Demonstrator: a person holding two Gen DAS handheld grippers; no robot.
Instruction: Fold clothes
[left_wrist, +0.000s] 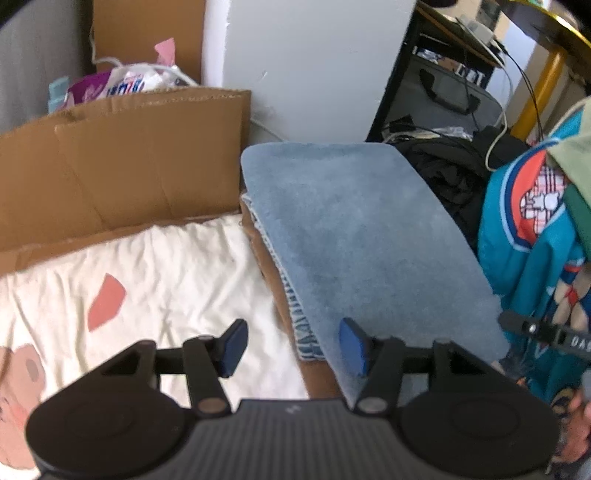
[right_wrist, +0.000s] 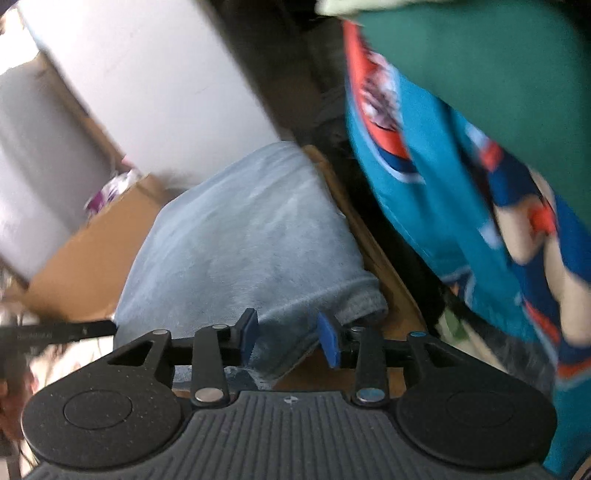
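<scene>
Folded light-blue fleece garment (left_wrist: 362, 236): one piece, lying flat on brown cardboard (left_wrist: 110, 173) beside one cream sheet with pink patches (left_wrist: 155, 280). Two grippers are present. Left gripper (left_wrist: 293, 345): blue pads parted, nothing between them; it hangs over the garment's stitched near edge, one pad above the sheet, the other above the fleece. Right gripper (right_wrist: 288, 341): pads likewise parted and not pinching, poised just over the garment's near hem corner. One open cardboard box (left_wrist: 147, 44) stands behind, holding printed plastic packets (left_wrist: 122, 83). To the garment's right hangs one teal jersey with orange and navy print (left_wrist: 532, 236), beneath a dark-green cloth (right_wrist: 480, 74). Dark clothing (left_wrist: 443, 166) is heaped beyond.
</scene>
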